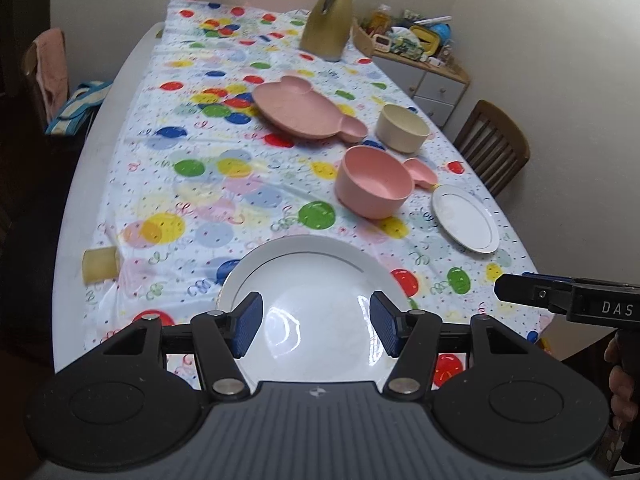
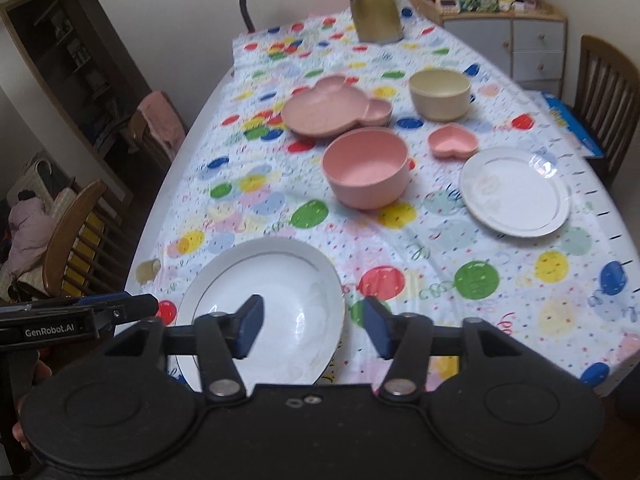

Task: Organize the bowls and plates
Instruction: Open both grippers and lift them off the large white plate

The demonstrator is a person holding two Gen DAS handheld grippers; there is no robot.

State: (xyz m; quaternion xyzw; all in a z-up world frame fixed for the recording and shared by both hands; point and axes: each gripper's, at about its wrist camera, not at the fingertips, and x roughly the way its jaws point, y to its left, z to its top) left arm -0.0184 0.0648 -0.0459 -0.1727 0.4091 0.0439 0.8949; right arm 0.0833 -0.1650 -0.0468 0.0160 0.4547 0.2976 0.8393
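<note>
Plates and bowls stand spread over the bench (image 2: 176,184), which carries a balloon-print cloth (image 2: 520,280). Nearest the camera on the left lies a large white deep plate (image 2: 280,280), at the near edge of the cloth. The left hand-held gripper (image 1: 316,322) hovers above this plate with its blue pads (image 1: 250,322) spread apart, holding nothing; contact with the plate cannot be confirmed. In the right wrist view this same gripper enters from the left edge.

Further back, near the middle of the bench, rests a pink bear-shaped divided plate (image 2: 328,114). Just in front of it and slightly right stands a pink bowl (image 2: 366,170), upright. The right hand-held gripper (image 2: 314,326) is held over the near edge, spread wide and gripping nothing; its left pad overlaps the large plate's rim in view, its right pad sits over bare cloth.

Right of the pink bowl lies a small pink heart-shaped dish (image 2: 452,142). Behind that dish stands a cream bowl (image 2: 440,94), apart from the bear plate. Furthest right, a smaller white flat plate (image 2: 516,192) lies close to the bench's right edge. A gold jug (image 2: 376,8) stands at the far end.
</note>
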